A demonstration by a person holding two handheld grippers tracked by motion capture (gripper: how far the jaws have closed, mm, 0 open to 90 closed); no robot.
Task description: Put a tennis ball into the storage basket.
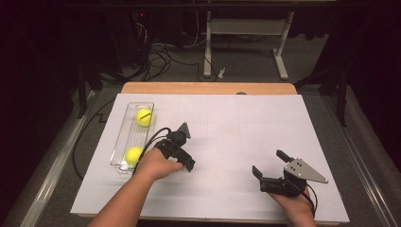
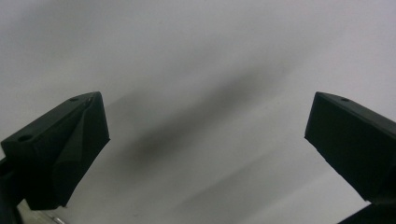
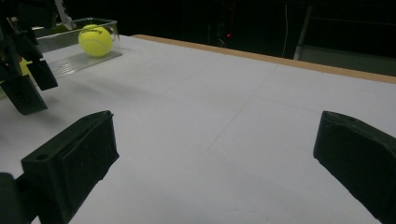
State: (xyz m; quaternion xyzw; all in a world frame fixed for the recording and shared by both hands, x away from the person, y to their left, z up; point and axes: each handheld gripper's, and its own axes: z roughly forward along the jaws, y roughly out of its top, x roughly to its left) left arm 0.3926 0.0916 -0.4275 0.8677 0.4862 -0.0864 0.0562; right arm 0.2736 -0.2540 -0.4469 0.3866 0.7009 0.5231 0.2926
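Note:
A clear plastic tray (image 1: 121,130) lies at the left of the white sheet. It holds two yellow tennis balls, one at its far end (image 1: 144,117) and one at its near end (image 1: 134,154). My left gripper (image 1: 182,152) hovers just right of the tray, pointing down at the bare sheet. In its own view, the left gripper (image 2: 205,140) is open and holds nothing. My right gripper (image 1: 270,163) rests low near the front right. Its jaws stand wide open and empty over the sheet (image 3: 215,154). The right gripper view also shows the far ball (image 3: 95,40) in the tray (image 3: 74,60).
The white sheet (image 1: 236,123) covers a wooden table whose far edge (image 1: 208,88) shows beyond it. Behind the table are desk legs and cables on a dark floor. A black cable trails from the left gripper over the tray's right side.

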